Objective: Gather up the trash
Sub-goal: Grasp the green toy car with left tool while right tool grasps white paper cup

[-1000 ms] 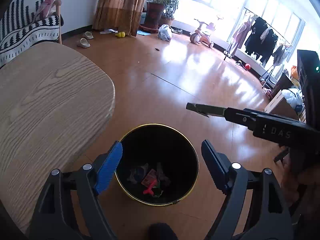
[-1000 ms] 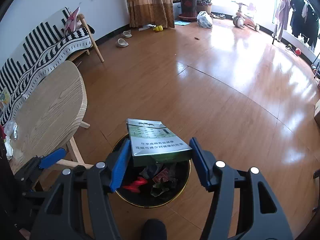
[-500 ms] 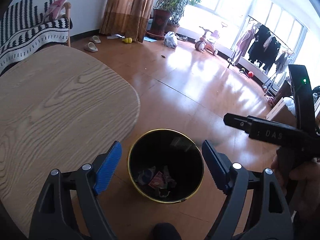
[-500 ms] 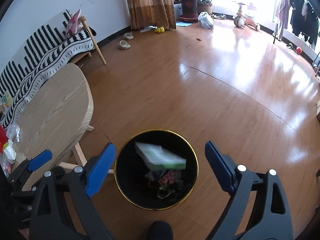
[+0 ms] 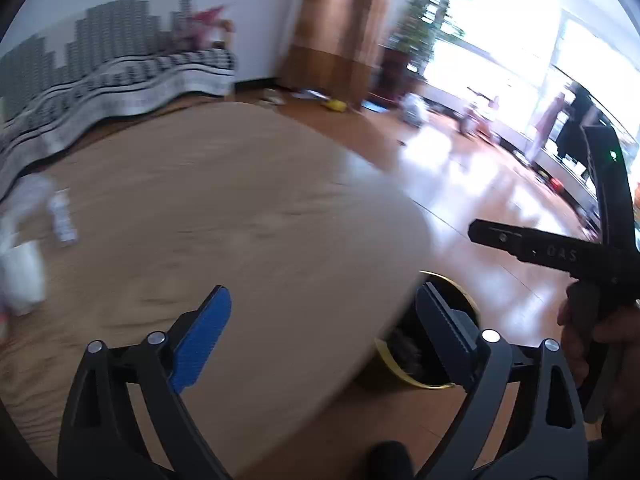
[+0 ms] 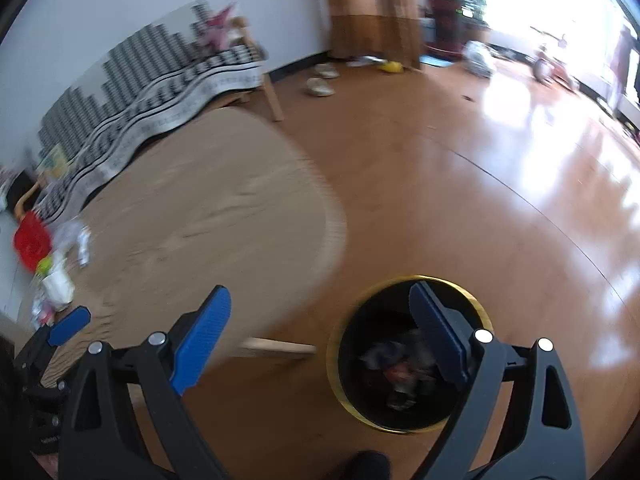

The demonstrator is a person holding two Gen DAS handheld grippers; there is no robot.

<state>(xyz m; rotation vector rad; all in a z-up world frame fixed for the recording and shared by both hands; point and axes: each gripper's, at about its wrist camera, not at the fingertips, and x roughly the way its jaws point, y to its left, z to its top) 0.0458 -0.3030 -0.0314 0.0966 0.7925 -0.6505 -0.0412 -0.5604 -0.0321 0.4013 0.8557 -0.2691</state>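
Observation:
A black trash bin with a gold rim [image 6: 472, 300] stands on the floor beside the wooden table [image 6: 208, 220], with trash inside it. In the left wrist view the bin [image 5: 404, 372] is partly hidden by the table edge. My right gripper [image 6: 320, 332] is open and empty, just left of the bin. My left gripper [image 5: 324, 332] is open and empty over the table [image 5: 224, 220]. Blurred trash lies at the table's far left: white wrappers [image 5: 20, 264] and a red and white pile [image 6: 48, 256]. The right gripper's side [image 5: 552, 252] shows in the left wrist view.
A striped sofa [image 6: 160, 76] stands against the wall behind the table. Slippers [image 6: 320, 84], a plant pot [image 6: 448, 24], a white bag [image 6: 478, 60] and a toy tricycle [image 6: 552, 64] lie on the wooden floor far off. A table leg [image 6: 280, 347] shows beside the bin.
The right gripper opened and dropped the green box into the bin. Both grippers have since swung left, from above the bin toward the table. The views are motion-blurred.

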